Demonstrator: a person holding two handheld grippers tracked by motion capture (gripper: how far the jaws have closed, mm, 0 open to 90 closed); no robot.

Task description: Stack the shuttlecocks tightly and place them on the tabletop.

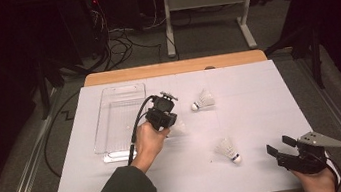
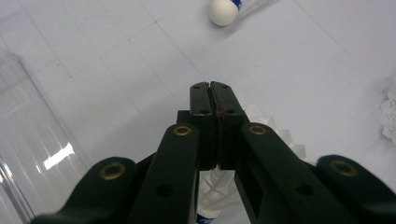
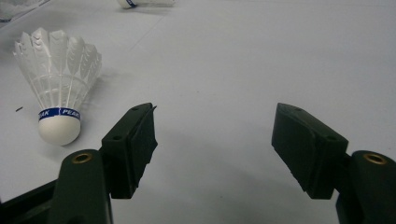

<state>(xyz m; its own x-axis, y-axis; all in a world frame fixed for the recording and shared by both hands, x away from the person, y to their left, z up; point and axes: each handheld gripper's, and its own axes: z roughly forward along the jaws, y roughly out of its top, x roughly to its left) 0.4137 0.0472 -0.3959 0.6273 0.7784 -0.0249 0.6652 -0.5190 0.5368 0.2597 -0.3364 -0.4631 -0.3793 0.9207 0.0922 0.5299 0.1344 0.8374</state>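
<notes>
Pinching white feathered shuttlecock (image 2: pixel 219 186) (skirt edge): left gripper (image 2: pixel 212 100) fingers clenched; right gripper (image 3: pixel 212 140) fingers released.

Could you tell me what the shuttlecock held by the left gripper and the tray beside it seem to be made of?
Shuttlecock: white feather-like vanes, probably real feathers. Tray: clear, glossy hard plastic; the tabletop shows through and its walls catch reflections.

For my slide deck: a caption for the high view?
Left gripper pinching a shuttlecock beside the clear tray; right gripper open.
</notes>
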